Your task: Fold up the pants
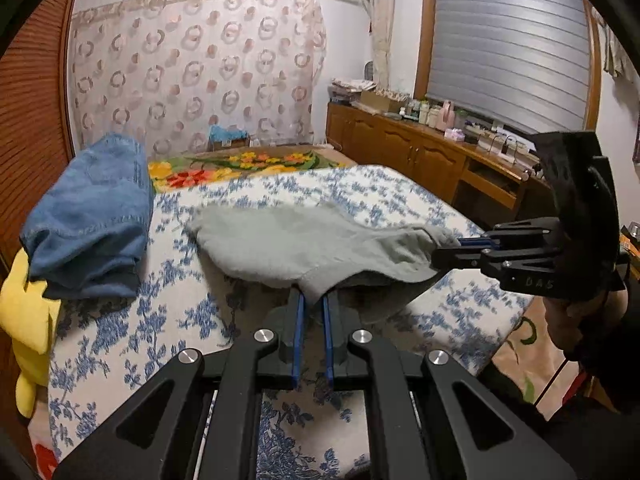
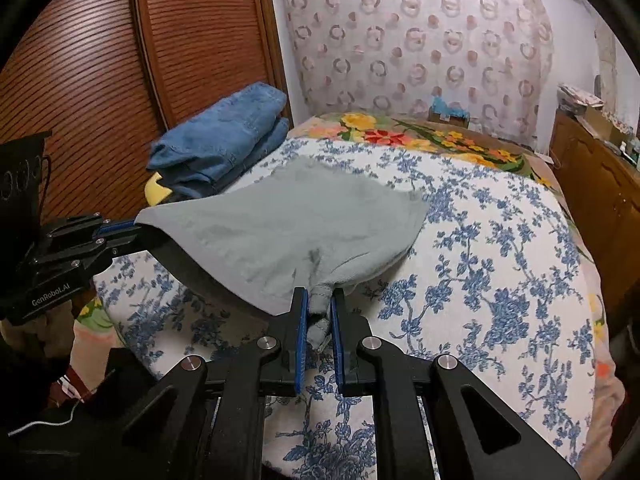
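Each view is taken from just behind its own gripper, angled down along the fingers over the bed (image 1: 400, 196). The gray pants (image 1: 304, 240) just ahead and the opposite gripper are shared.

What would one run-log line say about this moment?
step: folding | left hand-held gripper: shut on grey pants | right hand-held gripper: shut on grey pants | near edge lifted off bed
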{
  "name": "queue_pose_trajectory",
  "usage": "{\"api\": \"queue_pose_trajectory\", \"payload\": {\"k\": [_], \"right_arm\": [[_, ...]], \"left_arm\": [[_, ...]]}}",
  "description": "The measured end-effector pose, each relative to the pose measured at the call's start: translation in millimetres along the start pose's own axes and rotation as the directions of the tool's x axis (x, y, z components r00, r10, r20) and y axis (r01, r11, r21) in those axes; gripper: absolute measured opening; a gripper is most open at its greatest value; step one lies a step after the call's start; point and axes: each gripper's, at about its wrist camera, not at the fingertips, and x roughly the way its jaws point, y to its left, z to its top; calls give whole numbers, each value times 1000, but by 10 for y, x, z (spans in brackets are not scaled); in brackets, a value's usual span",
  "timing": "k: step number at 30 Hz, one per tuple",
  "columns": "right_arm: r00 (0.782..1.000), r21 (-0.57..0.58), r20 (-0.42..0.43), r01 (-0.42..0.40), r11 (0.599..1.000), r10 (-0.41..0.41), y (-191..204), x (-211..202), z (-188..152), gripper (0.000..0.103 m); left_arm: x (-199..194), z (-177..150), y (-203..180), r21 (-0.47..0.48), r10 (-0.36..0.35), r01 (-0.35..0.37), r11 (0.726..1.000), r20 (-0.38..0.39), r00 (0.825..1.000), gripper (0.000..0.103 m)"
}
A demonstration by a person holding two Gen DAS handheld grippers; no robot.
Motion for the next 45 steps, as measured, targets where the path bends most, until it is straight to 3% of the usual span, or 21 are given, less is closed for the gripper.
{"api": "queue_pose_trajectory", "payload": {"k": [23,33,45], "right_arm": [[992,-36,126,-16,999,20,35,-619,33,11],[998,-10,68,-16,1000,17,-72,-221,55,11],[998,11,61,-20,1000,19,-195,270,248,11]], "left_arm": [[-443,299,-181,55,-14,9,998,99,995,9],[-137,136,-15,10,-5,5,1000,21,1000,9],[233,192,202,-13,25,-25,1000,0,1000,9]]}}
